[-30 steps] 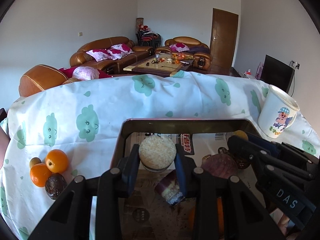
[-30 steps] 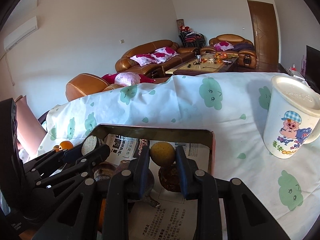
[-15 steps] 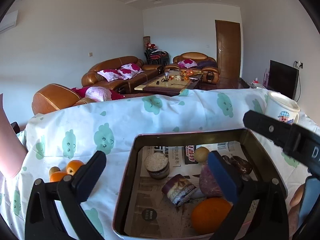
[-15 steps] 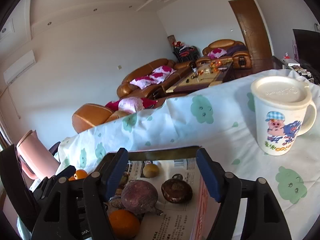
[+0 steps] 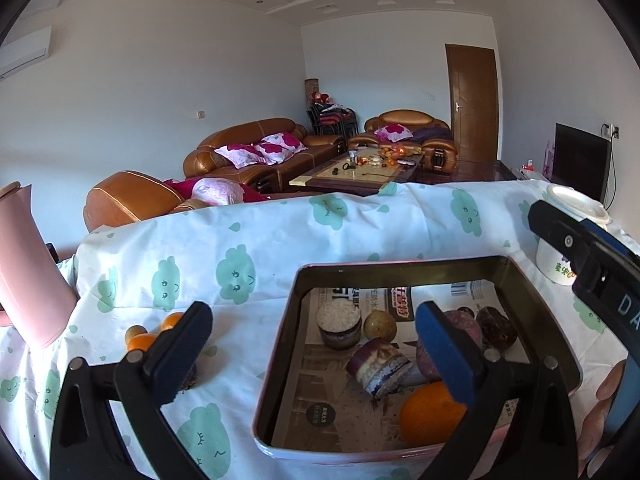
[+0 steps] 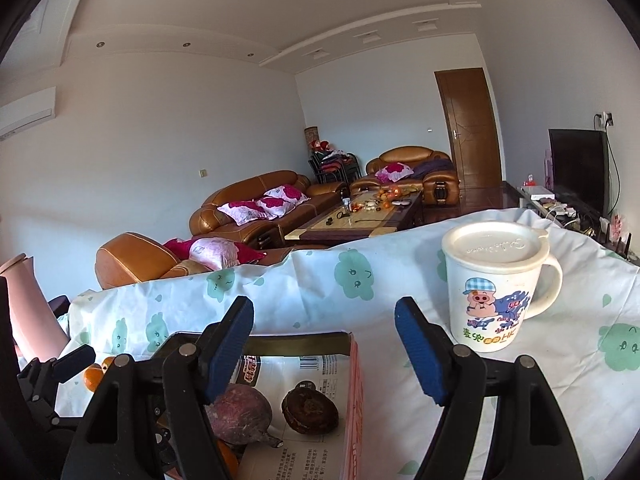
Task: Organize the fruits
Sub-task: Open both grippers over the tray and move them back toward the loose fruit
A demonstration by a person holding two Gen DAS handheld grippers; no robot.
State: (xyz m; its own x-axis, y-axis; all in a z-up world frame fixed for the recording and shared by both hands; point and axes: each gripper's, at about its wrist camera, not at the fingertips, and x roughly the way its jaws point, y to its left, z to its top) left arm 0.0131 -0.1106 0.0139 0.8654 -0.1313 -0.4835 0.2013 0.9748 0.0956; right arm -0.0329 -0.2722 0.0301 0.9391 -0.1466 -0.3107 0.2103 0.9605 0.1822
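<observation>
Both your left gripper (image 5: 312, 334) and right gripper (image 6: 324, 334) hang spread and empty; those oranges (image 5: 140, 342) beside your left gripper's left finger are firm, light and rollable, so pinch across the middle.

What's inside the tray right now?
The tray is lined with newspaper and holds an orange, two cake pieces, a yellowish fruit and two dark purple-brown fruits. The left gripper's finger covers part of it.
</observation>
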